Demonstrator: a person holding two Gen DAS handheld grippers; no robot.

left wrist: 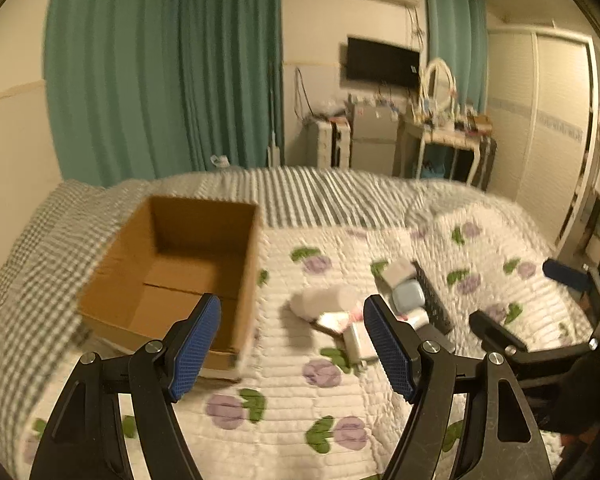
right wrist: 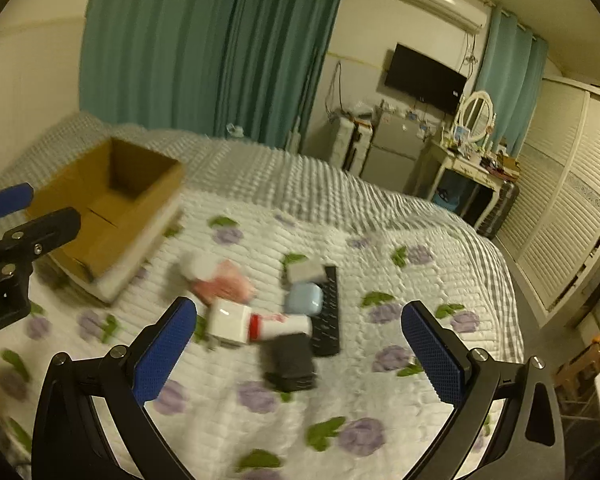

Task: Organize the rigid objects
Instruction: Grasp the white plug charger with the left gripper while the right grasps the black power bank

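On the bed (right wrist: 400, 216), 2 grippers hover with fingers spread wide, grasping nothing.

An open cardboard box (left wrist: 180, 272) sits on the left of the floral quilt (left wrist: 284, 408), with a loose cluster of small things to its right: a black remote (right wrist: 330, 312), a dark block (right wrist: 290, 360), a white cube (right wrist: 228, 322), a pale blue case (right wrist: 305, 298). The left gripper (left wrist: 292, 344) faces the box's near corner; the right gripper (right wrist: 300, 354) hangs over the cluster.

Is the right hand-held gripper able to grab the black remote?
Probably yes. The right hand-held gripper is open and holds nothing, and the black remote lies on the quilt ahead, its right side uncovered, though the blue case crowds its left.
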